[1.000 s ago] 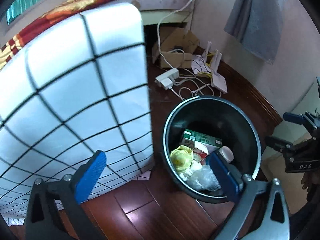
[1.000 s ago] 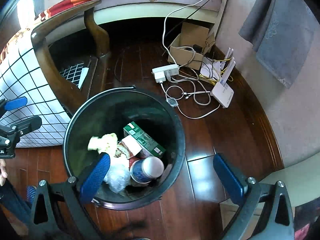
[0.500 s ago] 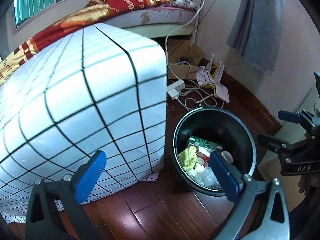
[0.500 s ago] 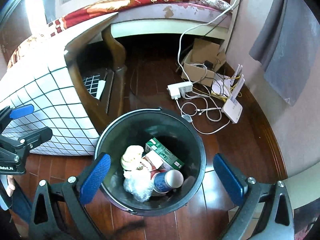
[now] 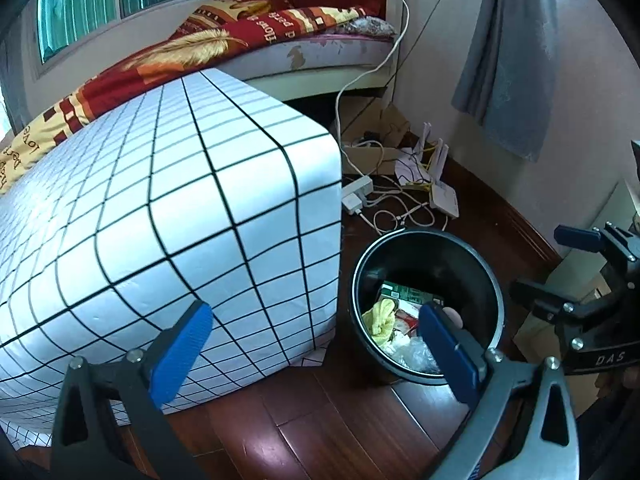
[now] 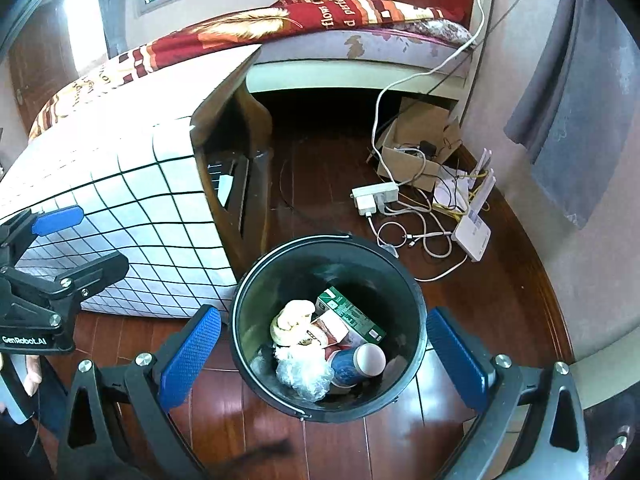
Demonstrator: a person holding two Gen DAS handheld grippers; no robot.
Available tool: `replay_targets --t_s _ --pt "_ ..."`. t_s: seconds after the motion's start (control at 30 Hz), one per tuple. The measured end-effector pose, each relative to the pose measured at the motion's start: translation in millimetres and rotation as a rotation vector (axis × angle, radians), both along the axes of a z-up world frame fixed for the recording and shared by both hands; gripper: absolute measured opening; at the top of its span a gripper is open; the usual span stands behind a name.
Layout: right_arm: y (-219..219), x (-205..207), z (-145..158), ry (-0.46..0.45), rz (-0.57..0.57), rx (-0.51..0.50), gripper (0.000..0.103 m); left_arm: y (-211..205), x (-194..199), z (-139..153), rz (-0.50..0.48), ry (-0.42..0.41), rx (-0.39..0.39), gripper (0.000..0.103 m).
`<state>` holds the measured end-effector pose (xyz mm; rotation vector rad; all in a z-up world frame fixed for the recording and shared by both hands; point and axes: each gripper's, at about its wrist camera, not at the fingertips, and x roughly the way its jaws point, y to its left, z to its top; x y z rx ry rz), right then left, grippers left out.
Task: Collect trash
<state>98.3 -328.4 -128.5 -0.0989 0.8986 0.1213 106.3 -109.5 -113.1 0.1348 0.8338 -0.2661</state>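
Note:
A black trash bin stands on the wooden floor beside the table; it also shows in the left wrist view. Inside lie a green carton, a yellow crumpled wrapper, a blue cup and clear plastic. My right gripper is open and empty, above the bin, its blue pads either side of it. My left gripper is open and empty, left of the bin, in front of the table's corner.
A low table with a white grid-pattern cloth stands left of the bin. Behind it are a bed, a power strip, tangled cables, a cardboard box and a white router. A grey cloth hangs on the right wall.
Both grippers have risen and drawn back from the bin, so the bin looks smaller and more of the table and bed shows. Both stay open and empty.

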Motion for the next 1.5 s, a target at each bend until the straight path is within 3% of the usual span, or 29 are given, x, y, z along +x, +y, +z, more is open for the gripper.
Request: replay_targets --t_s 0.73,1.17,1.5 --pt "48.9 -39.1 89.2 -0.128 0.029 -0.018 0.103 42.7 -50.6 67.4 0.067 -0.098 0.006 0.103" --pt "63.7 -84.8 144.9 -0.211 -0.017 -0.005 0.103 46.5 -80.8 110.2 0.068 -0.172 -0.009 0.103" --pt "56.2 -122.4 168.4 -0.257 -0.042 -0.011 0.103 39.6 -103.7 128.9 0.039 -0.211 -0.027 0.103"
